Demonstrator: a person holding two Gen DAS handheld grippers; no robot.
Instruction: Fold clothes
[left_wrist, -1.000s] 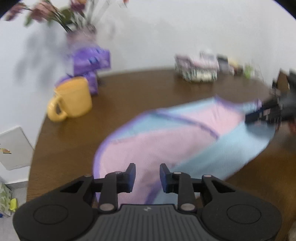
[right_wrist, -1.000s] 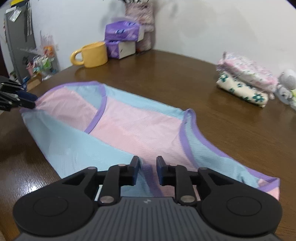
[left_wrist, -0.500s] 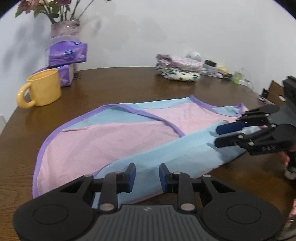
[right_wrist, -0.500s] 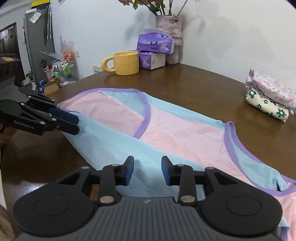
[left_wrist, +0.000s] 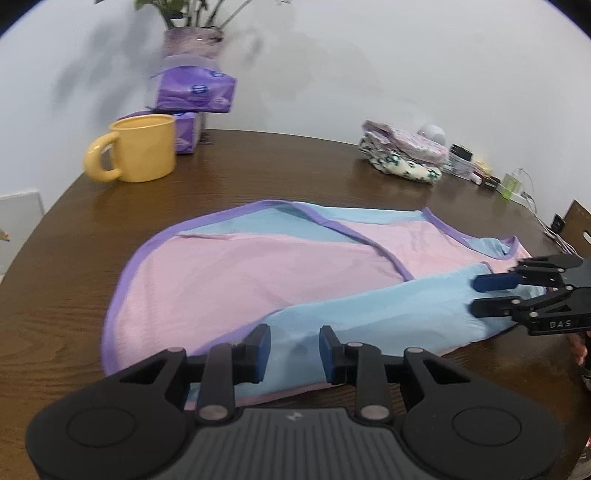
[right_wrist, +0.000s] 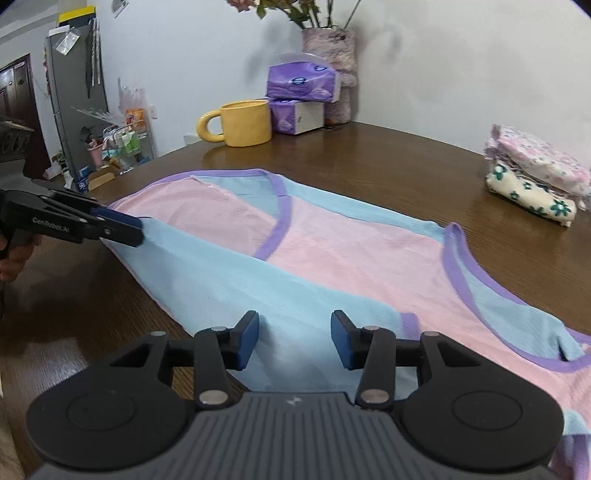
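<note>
On the far left of the wooden table (left_wrist: 258, 166) a yellow mug (left_wrist: 142, 152) sits beside stacked purple tissue packs (left_wrist: 195, 90) and a vase (left_wrist: 192, 42); small bottles (left_wrist: 476, 171) crowd the far right.

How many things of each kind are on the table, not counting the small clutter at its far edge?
Garment spread flat: 1
Folded clothes: 1 stack
Mug: 1
Tissue packs: 2
Vase: 1
Total: 6
</note>
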